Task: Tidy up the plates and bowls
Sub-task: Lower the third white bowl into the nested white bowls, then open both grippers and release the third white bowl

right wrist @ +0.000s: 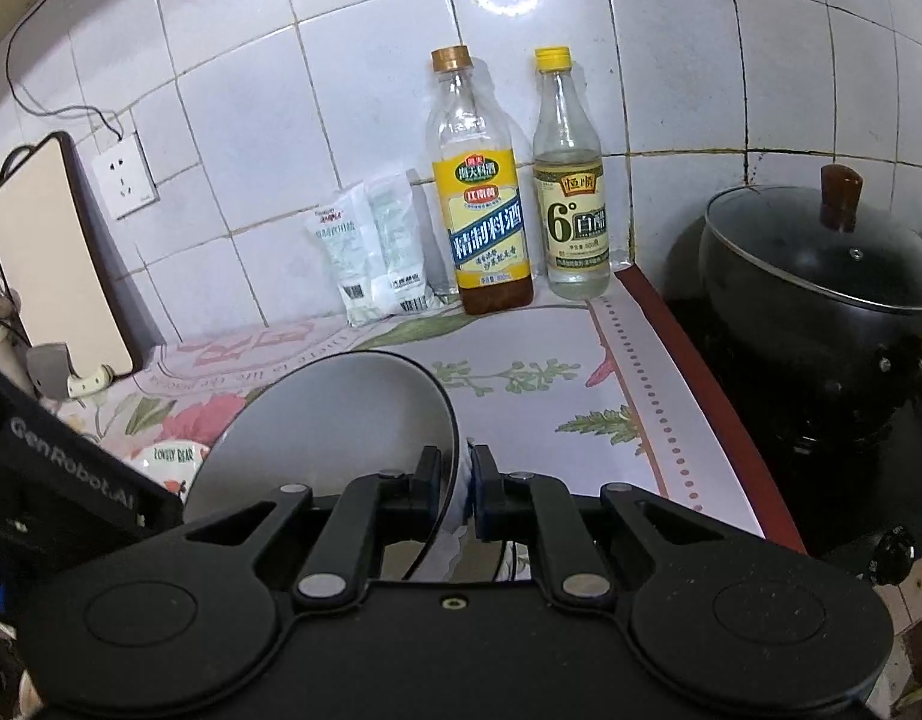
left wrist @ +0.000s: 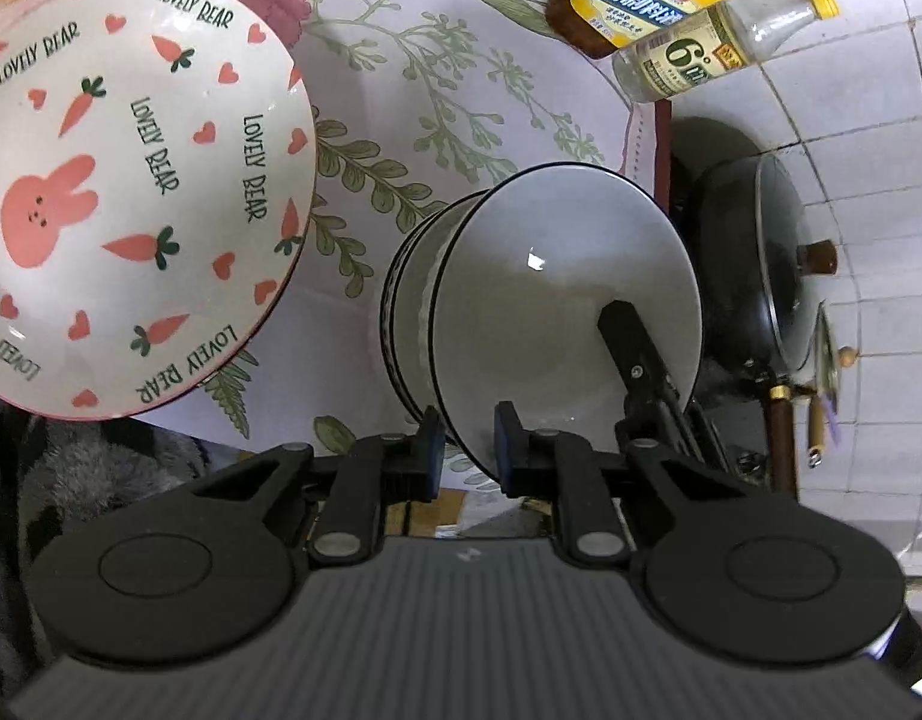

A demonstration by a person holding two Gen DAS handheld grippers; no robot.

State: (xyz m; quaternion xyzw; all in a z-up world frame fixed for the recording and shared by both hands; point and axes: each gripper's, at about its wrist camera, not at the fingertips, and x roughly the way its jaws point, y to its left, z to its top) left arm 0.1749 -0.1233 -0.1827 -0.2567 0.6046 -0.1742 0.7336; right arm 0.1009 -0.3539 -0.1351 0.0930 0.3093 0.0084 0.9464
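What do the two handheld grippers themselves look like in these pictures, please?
Both are matte black plastic. The left gripper has a ribbed grey-black body, two round black discs, silver pivot rivets and blue-edged finger pads. The right gripper has the same discs, rivets and linkage, with a smoother speckled body. No sleeves or hands show.

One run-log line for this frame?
left tongs: open, astride grey bowl rim | right tongs: shut on grey bowl | bunny bowl: untouched
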